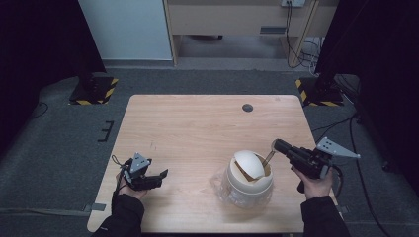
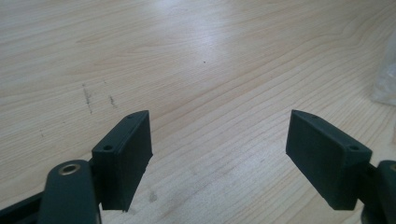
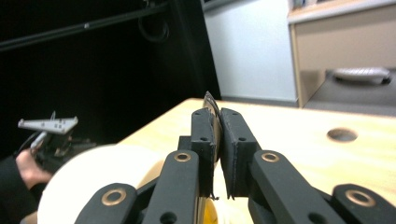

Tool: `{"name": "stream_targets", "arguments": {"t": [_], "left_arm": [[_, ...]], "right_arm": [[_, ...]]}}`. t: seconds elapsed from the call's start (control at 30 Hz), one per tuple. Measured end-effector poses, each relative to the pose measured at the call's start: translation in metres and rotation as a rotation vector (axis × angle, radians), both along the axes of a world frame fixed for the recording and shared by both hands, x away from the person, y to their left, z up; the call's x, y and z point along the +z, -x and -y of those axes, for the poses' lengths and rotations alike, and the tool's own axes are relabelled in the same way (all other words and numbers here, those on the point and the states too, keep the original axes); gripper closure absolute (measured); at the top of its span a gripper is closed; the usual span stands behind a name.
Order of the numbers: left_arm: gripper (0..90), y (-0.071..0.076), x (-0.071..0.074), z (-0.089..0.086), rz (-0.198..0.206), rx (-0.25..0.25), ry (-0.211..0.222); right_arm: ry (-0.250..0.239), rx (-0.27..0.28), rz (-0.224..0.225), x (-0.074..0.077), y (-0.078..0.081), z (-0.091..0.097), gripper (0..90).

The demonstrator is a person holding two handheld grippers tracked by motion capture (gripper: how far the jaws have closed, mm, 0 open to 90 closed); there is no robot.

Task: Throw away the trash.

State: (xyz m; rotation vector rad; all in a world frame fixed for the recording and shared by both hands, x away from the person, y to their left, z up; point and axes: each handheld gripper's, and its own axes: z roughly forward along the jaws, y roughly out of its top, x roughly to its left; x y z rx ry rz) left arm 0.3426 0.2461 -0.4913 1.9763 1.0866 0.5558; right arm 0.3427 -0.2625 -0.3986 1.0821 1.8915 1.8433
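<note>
While my right claw (image 3: pixel 217 140) pinches a thin disc (image 3: pixel 211 105) over the white bin (image 1: pixel 249 178) at lower centre, my left claw (image 2: pixel 219 158) gapes above bare surface (image 1: pixel 197 128); no writing legible.

Your left hand (image 1: pixel 129 188) rests at the light wooden table's (image 1: pixel 197 128) seven o'clock edge, holding the left black two-jaw gripper (image 1: pixel 159 177) with jaws parted toward three o'clock; your right black gripper (image 1: pixel 274 145), at four o'clock, pinches a thin flat piece (image 1: pixel 269 158) over the cream round swing-lid bin (image 1: pixel 249 175); crinkled clear plastic (image 1: pixel 220 183) surrounds the bin's base.
</note>
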Motion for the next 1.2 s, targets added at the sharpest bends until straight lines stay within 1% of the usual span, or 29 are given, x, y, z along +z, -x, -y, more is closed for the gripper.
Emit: {"name": "stream_targets", "arguments": {"t": [0.1, 0.13, 0.17, 0.2, 0.27, 0.3, 0.33, 0.37, 0.4, 0.43, 0.47, 0.5, 0.53, 0.6, 0.63, 0.67, 0.7, 0.73, 0.77, 0.8, 0.83, 0.87, 0.93, 0.97, 1.0, 1.03, 1.13, 1.17, 1.2], "left_arm": [[21.8, 0.0, 0.0, 0.0, 0.0, -0.004, -0.001], [21.8, 0.0, 0.0, 0.0, -0.001, -0.005, -0.002], [21.8, 0.0, 0.0, 0.0, -0.001, -0.005, -0.003], [21.8, 0.0, 0.0, 0.0, -0.001, -0.005, -0.003], [21.8, 0.0, 0.001, 0.001, 0.005, -0.004, -0.002], [21.8, 0.0, 0.001, 0.001, 0.006, -0.004, -0.001], [21.8, 0.0, 0.001, 0.001, 0.006, -0.006, -0.003], [21.8, 0.0, 0.001, 0.001, 0.005, -0.006, -0.005], [21.8, 0.0, 0.001, 0.001, 0.005, -0.006, -0.005], [21.7, 0.0, 0.001, 0.0, 0.005, -0.004, -0.003], [21.6, 0.0, 0.001, 0.0, 0.005, -0.004, -0.003], [21.6, 0.0, 0.001, 0.0, 0.004, -0.003, -0.003], [21.6, -0.001, 0.0, -0.001, 0.003, -0.001, -0.004], [20.8, -0.003, -0.001, -0.003, -0.001, 0.006, -0.009], [18.8, -0.005, -0.003, -0.006, -0.003, 0.01, -0.013], [18.4, -0.005, -0.003, -0.006, -0.003, 0.01, -0.013], [18.2, -0.006, -0.004, -0.008, -0.007, 0.015, -0.014], [17.7, -0.008, -0.007, -0.012, -0.022, 0.025, -0.023], [16.9, -0.01, -0.009, -0.014, -0.038, 0.034, -0.025], [16.3, -0.01, -0.009, -0.014, -0.038, 0.034, -0.025], [15.4, -0.011, -0.011, -0.016, -0.053, 0.037, -0.029], [14.4, -0.013, -0.015, -0.02, -0.088, 0.048, -0.037], [12.9, -0.014, -0.02, -0.023, -0.129, 0.057, -0.047], [12.8, -0.014, -0.02, -0.023, -0.129, 0.057, -0.047], [12.8, -0.015, -0.022, -0.025, -0.147, 0.06, -0.05], [11.3, -0.016, -0.025, -0.026, -0.17, 0.062, -0.056], [10.2, -0.017, -0.029, -0.027, -0.198, 0.062, -0.079], [9.8, -0.017, -0.029, -0.027, -0.198, 0.062, -0.079], [9.4, -0.018, -0.032, -0.029, -0.219, 0.062, -0.09]], "right_arm": [[0.035, 0.015, -0.024, -0.006, -0.002, -0.009, 82.9], [0.043, 0.021, -0.03, -0.008, -0.003, -0.011, 79.1], [0.04, 0.027, -0.044, -0.011, -0.004, -0.014, 74.6], [0.026, 0.027, -0.052, -0.013, -0.005, -0.015, 70.1], [0.02, 0.024, -0.052, -0.015, -0.006, -0.014, 68.1], [0.02, 0.019, -0.057, -0.015, -0.006, -0.013, 65.8], [0.004, -0.008, -0.05, -0.015, -0.007, -0.007, 60.1], [-0.01, -0.024, -0.05, -0.014, -0.007, -0.003, 57.5], [-0.01, -0.024, -0.05, -0.014, -0.007, -0.003, 57.5], [-0.015, -0.067, -0.039, -0.014, -0.008, 0.005, 49.5], [-0.015, -0.067, -0.039, -0.014, -0.008, 0.005, 49.5], [0.018, -0.126, -0.04, -0.018, -0.011, 0.014, 40.7], [0.018, -0.126, -0.04, -0.018, -0.011, 0.014, 40.7], [0.092, -0.201, -0.046, -0.026, -0.015, 0.022, 29.2], [0.164, -0.263, -0.071, -0.04, -0.019, 0.031, 23.5], [0.164, -0.263, -0.071, -0.04, -0.019, 0.031, 23.5], [0.233, -0.29, -0.16, -0.055, -0.026, 0.039, 20.7], [0.258, -0.298, -0.205, -0.063, -0.029, 0.043, 19.6], [0.277, -0.303, -0.23, -0.069, -0.031, 0.046, 18.1], [0.306, -0.309, -0.267, -0.077, -0.034, 0.05, 16.3], [0.33, -0.311, -0.285, -0.083, -0.036, 0.053, 14.3], [0.347, -0.313, -0.306, -0.088, -0.039, 0.056, 12.1], [0.382, -0.314, -0.344, -0.094, -0.042, 0.059, 9.0], [0.382, -0.314, -0.344, -0.094, -0.042, 0.059, 9.0], [0.404, -0.312, -0.353, -0.097, -0.043, 0.061, 8.0], [0.456, -0.31, -0.37, -0.103, -0.044, 0.063, 6.5], [0.487, -0.313, -0.382, -0.108, -0.045, 0.066, 4.7], [0.487, -0.313, -0.382, -0.108, -0.045, 0.066, 4.7], [0.504, -0.317, -0.393, -0.112, -0.045, 0.069, 3.7]]}}
